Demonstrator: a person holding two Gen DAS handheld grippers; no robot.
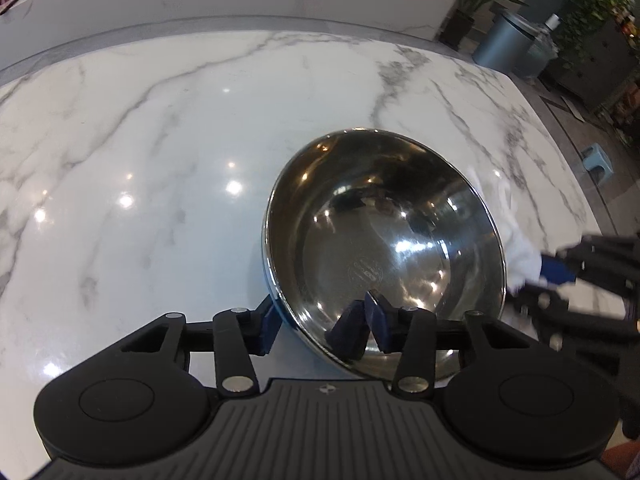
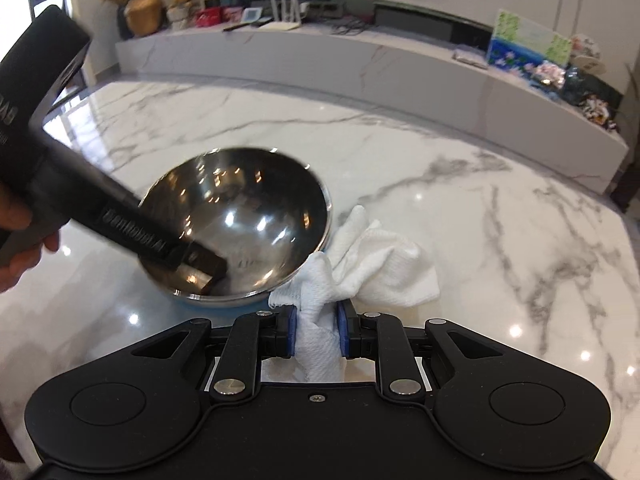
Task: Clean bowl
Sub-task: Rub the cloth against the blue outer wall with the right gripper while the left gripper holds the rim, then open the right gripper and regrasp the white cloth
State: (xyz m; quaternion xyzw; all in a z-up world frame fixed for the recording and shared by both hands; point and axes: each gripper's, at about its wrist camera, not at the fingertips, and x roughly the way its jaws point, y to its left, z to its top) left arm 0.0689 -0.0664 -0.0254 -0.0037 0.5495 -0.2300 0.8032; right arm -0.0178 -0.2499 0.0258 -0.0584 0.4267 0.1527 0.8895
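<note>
A shiny steel bowl (image 1: pixel 384 236) stands tilted on the white marble table (image 1: pixel 140 160). My left gripper (image 1: pixel 320 328) is shut on the bowl's near rim, one blue pad outside and one inside. The bowl also shows in the right wrist view (image 2: pixel 248 216), with the left gripper (image 2: pixel 200 268) reaching in over its rim. My right gripper (image 2: pixel 316 332) is shut on a white cloth (image 2: pixel 372 264), which lies bunched on the table just right of the bowl and touches its side. In the left wrist view the cloth (image 1: pixel 516 240) and right gripper (image 1: pixel 556 272) are blurred.
A long marble ledge (image 2: pixel 360 64) with books, boxes and ornaments runs behind the table. Potted plants (image 1: pixel 472 4), a grey bin (image 1: pixel 504 40) and a small blue stool (image 1: pixel 596 160) stand on the floor beyond the table's right edge.
</note>
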